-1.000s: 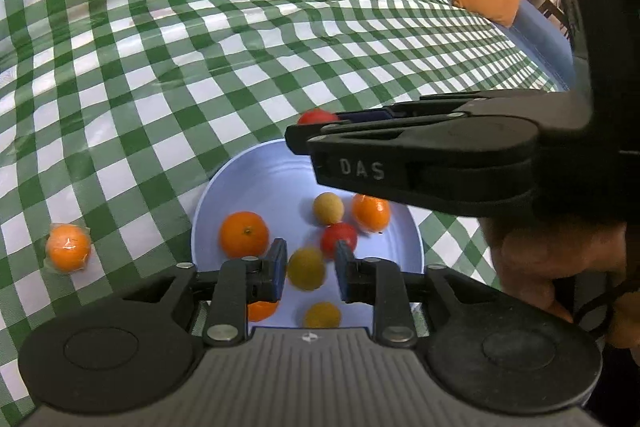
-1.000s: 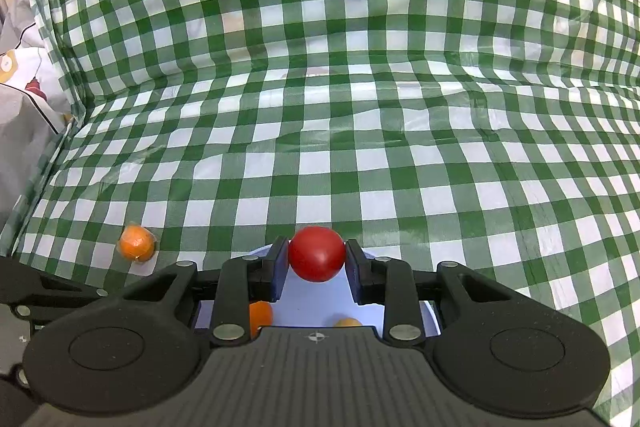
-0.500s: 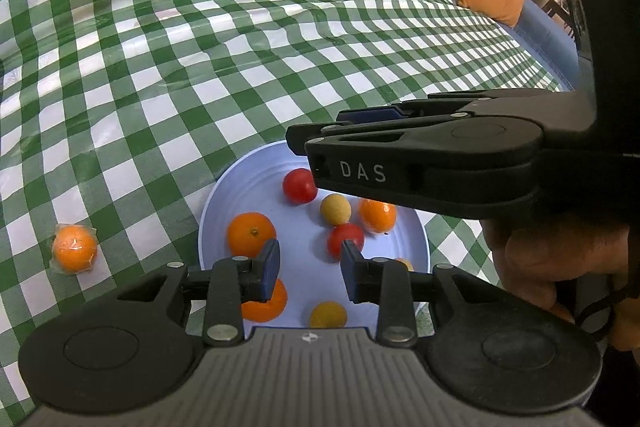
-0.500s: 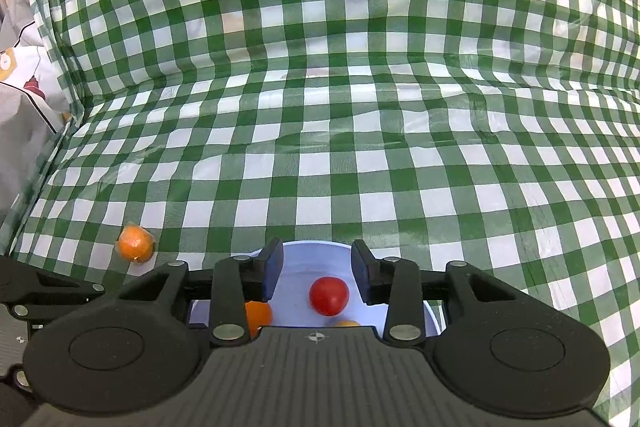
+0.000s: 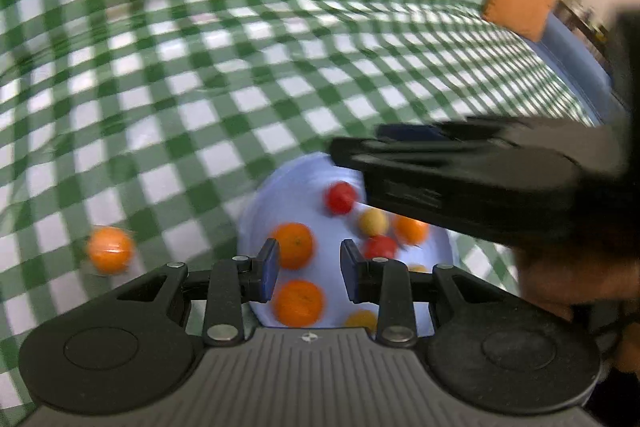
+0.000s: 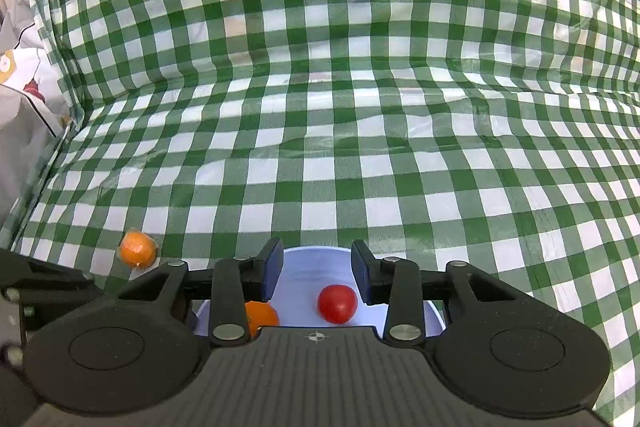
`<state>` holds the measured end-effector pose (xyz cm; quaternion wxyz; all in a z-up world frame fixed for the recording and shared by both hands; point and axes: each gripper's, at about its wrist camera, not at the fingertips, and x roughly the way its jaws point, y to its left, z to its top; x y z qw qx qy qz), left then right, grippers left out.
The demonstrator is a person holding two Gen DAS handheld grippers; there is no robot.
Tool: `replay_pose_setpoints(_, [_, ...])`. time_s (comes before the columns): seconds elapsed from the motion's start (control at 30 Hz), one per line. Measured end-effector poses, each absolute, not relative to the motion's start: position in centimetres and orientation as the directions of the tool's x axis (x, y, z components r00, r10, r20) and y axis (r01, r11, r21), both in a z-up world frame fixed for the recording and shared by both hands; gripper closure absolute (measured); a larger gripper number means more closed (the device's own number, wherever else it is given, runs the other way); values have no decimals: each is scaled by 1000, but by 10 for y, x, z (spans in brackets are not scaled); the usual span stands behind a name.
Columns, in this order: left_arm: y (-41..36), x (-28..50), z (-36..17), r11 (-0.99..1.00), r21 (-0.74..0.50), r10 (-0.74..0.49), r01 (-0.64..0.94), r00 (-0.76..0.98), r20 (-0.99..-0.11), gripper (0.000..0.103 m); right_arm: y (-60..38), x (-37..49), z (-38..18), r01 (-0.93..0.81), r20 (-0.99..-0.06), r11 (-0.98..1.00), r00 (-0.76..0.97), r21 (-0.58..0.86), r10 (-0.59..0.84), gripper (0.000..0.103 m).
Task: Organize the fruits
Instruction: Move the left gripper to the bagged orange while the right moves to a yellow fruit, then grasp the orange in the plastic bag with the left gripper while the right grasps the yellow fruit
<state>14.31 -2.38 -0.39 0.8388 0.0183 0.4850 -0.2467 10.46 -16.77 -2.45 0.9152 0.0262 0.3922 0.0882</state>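
The right gripper (image 6: 316, 271) is tipped down over the blue plate (image 6: 316, 259), fingers spread with nothing between them. A red tomato (image 6: 337, 303) is seen on the plate below. The left gripper (image 5: 306, 273) (also tipped down) is held with fingers apart and empty. One wrapped orange (image 5: 110, 250) is left on the checked cloth (image 5: 200, 67).

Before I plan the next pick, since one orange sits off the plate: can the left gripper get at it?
Probably yes. The wrapped orange lies alone on the checked cloth, left of the blue plate. The left gripper is open and empty, nothing between them. The right gripper is on the other side.
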Motion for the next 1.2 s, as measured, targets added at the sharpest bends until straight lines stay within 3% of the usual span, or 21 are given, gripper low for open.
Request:
replay_pose_setpoints(0.33, [69, 179, 22, 974, -104, -200, 201, 549, -811, 68, -119, 87, -17, -315, -644, 930, 674, 192, 361, 72])
replay_pose_setpoints(0.57, [95, 190, 10, 979, -104, -181, 175, 513, -839, 68, -57, 78, -31, -495, -673, 840, 545, 224, 501, 71])
replay_pose_setpoints(0.77, [102, 201, -23, 978, -132, -190, 159, 448, -874, 64, -20, 72, -61, -564, -754, 809, 456, 166, 473, 71])
replay_pose_setpoints(0.9, [102, 208, -33, 966, -198, -251, 165, 418, -873, 44, -7, 71, -73, -604, -778, 781, 411, 158, 476, 70])
replay_pose_setpoints(1.2, [77, 212, -60, 963, -164, -236, 215, 375, -897, 46, 9, 67, -85, -647, -817, 758, 390, 87, 426, 74])
